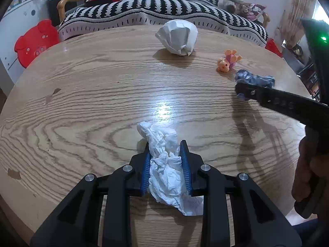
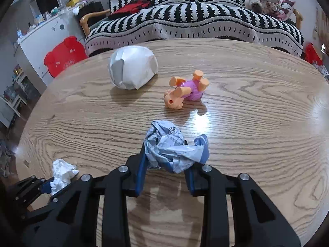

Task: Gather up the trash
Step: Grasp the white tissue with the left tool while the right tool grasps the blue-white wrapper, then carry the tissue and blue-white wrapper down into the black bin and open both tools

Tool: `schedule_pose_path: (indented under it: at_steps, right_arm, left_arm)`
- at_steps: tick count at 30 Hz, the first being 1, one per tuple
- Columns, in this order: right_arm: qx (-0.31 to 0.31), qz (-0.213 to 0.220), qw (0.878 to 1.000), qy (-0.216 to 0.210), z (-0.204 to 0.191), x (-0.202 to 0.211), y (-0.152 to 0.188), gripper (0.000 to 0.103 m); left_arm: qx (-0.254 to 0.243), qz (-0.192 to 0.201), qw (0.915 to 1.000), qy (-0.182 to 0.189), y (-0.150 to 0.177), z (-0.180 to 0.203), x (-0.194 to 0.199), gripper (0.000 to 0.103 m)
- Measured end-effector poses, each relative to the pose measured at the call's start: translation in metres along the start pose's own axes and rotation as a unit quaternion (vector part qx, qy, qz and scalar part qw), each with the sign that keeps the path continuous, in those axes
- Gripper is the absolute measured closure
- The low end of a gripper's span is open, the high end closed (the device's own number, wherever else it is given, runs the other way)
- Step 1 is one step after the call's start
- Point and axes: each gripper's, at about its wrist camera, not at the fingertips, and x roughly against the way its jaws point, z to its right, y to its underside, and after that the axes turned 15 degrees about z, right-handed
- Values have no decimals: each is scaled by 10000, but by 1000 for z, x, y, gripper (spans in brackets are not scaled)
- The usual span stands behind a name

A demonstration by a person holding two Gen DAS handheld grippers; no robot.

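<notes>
A crumpled white tissue point(image 1: 164, 164) lies on the round wooden table point(image 1: 82, 103), and my left gripper point(image 1: 165, 148) is shut on it, its blue pads pressed against both sides. The same tissue point(image 2: 61, 173) shows at the lower left of the right wrist view. My right gripper point(image 2: 164, 144) is shut on a crumpled blue-grey wrapper point(image 2: 172, 146); in the left wrist view this wrapper point(image 1: 255, 78) sits at the tip of the right gripper's black finger point(image 1: 246, 90). A big white paper ball point(image 2: 132, 70) rests farther back on the table.
An orange and pink toy figure point(image 2: 185, 92) lies on its side between the paper ball and the wrapper. Behind the table stands a sofa with a black-and-white striped cover point(image 2: 195, 20). A red stool point(image 2: 63, 55) is at the left. A person's hand point(image 1: 308, 175) holds the right tool.
</notes>
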Motion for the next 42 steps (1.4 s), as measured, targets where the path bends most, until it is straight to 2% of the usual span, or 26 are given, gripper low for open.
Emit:
schedule_pose_path:
  at_steps: [11, 18, 25, 28, 30, 37, 42]
  right_arm:
    - [-92, -27, 9997, -246, 1, 37, 9, 71]
    - [-183, -9, 9986, -488, 2, 86, 25, 71]
    - [-152, 10, 9974, -707, -8, 146, 56, 71]
    - [-152, -101, 9962, -857, -13, 167, 80, 71]
    - [-196, -198, 9951, -944, -14, 178, 97, 71]
    - [-192, -537, 9911, -1201, -29, 205, 153, 71]
    - [-384, -1099, 9841, -1342, -34, 206, 198, 71]
  left_arm:
    - [-3, 32, 10000, 45, 1, -3, 12, 76]
    - [-62, 41, 9995, 320, 18, 5, 46, 76]
    - [-325, 109, 9975, 614, 49, 17, 91, 76]
    - [-322, 42, 9947, 975, 69, 21, 109, 76]
    - [-419, 16, 9936, 1048, 79, 23, 117, 76]
    - [-572, -420, 9886, 1328, 133, 26, 137, 76]
    - [-448, -1037, 9821, 1508, 175, 25, 134, 76]
